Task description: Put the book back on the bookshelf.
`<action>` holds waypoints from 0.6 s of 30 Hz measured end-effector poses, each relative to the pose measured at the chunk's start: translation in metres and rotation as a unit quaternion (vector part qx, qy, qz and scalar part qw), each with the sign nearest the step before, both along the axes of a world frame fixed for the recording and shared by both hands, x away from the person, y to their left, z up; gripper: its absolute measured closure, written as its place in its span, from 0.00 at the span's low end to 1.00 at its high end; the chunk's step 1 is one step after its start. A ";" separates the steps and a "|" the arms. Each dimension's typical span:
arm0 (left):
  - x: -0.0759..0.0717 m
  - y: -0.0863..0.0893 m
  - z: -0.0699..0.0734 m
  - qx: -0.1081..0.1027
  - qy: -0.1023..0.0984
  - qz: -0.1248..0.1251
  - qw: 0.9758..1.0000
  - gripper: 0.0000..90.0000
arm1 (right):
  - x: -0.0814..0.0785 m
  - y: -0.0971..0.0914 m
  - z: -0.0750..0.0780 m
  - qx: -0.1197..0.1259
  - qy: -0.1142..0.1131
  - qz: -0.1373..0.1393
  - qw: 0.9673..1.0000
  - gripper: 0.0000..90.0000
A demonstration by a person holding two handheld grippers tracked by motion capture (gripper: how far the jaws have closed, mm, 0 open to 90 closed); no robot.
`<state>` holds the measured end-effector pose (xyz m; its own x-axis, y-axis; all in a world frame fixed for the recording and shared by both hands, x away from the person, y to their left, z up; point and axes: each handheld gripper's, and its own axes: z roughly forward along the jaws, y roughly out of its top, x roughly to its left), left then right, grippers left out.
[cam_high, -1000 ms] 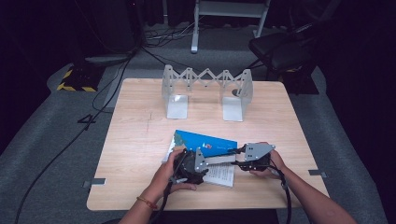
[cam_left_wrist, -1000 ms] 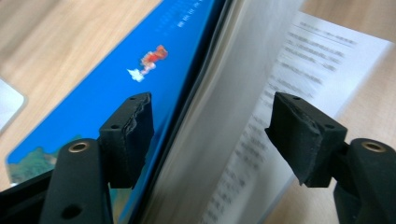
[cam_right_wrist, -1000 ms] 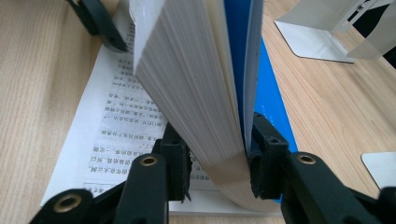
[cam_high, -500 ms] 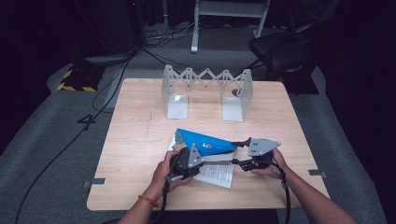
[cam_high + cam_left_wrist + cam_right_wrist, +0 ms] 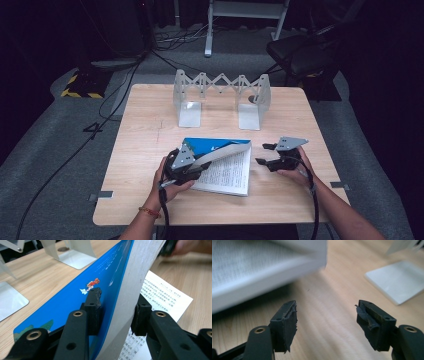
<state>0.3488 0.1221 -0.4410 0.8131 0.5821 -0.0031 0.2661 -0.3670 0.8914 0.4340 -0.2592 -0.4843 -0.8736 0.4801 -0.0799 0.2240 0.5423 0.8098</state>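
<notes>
L gripper just closed, clamping book cover+pages; R gripper just opened, empty.

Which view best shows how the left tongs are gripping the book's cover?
The left gripper view: the left tongs, jaws just closing, clamp the lifted blue cover and pages of the book. The high view shows the whole book open on the table, grip hidden. The right gripper view catches a blurred book corner.

Your table stands on grey carpet
Behind the table: dark room; cables; white frame; chair at its far right.
</notes>
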 end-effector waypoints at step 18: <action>-0.001 0.004 0.005 -0.065 0.006 -0.005 0.998 0.75 | -0.007 0.024 0.026 0.112 -0.021 0.031 0.993 0.47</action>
<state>0.3480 0.1264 -0.4358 0.8185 0.5678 -0.0879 0.2735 -0.2504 0.9287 0.4275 -0.2351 -0.4588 -0.9004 0.4348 -0.0135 0.1596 0.3591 0.9196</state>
